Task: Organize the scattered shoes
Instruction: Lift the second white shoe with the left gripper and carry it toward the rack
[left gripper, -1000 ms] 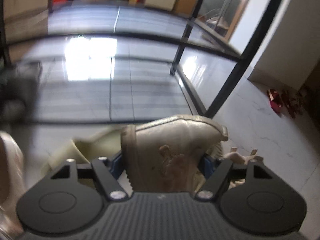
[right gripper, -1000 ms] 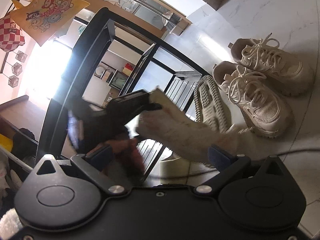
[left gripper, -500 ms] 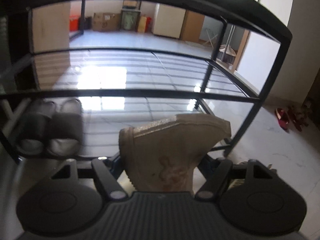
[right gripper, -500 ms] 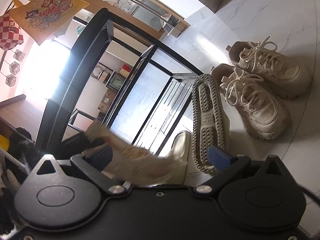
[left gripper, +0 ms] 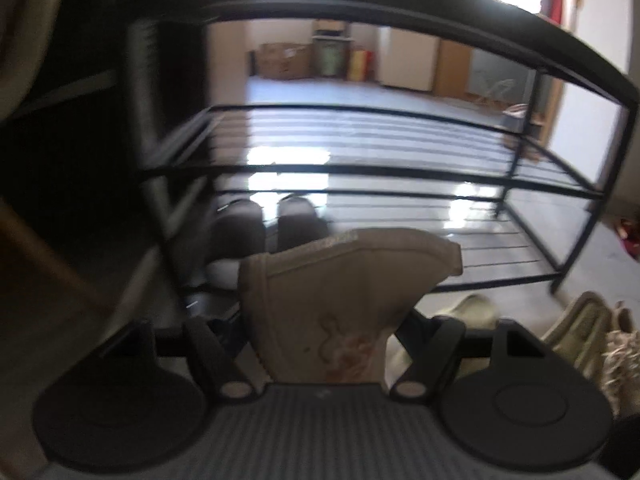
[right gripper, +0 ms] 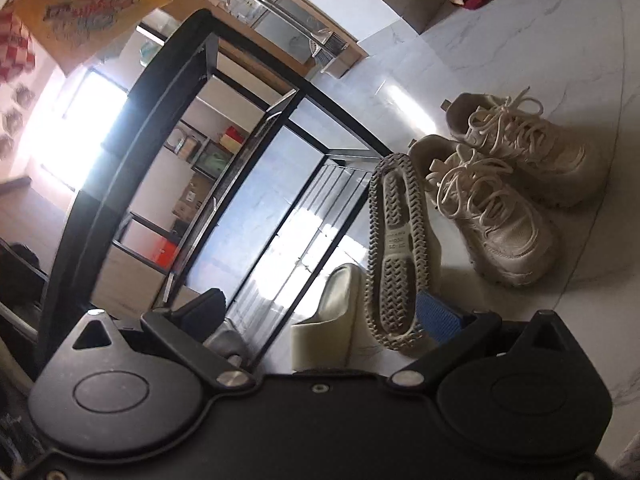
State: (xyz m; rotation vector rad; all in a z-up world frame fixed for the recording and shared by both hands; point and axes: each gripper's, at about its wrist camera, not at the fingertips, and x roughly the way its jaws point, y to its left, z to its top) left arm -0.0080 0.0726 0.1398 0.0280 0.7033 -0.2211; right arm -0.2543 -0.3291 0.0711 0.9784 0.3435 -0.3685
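Left wrist view: left gripper is clenched on a beige shoe, which sits upright between the two fingers with its sole side toward the left and its opening edge jutting right. The picture is blurred. Ahead stands a black rack with slatted shelves; on the lower shelf, near its left end, a pair of dark slippers lies side by side, toes toward the camera. The held shoe hangs in front of that lower shelf, just right of the slippers, and I cannot tell whether it touches the shelf edge. On the floor past the rack's right front leg lie a pale slide and, at the right edge, laced sneakers — only partly in view.

Right wrist view: right gripper is released, its jaws wide apart with nothing between them. Beyond its right finger a slide rests on its side on the white floor, ridged sole facing the camera, leaning against a cream slide beside the rack's end frame. Just right of them two beige sneakers stand as a pair, laces up — the nearer one touching the tipped slide. A yellow bag hangs at the upper left.
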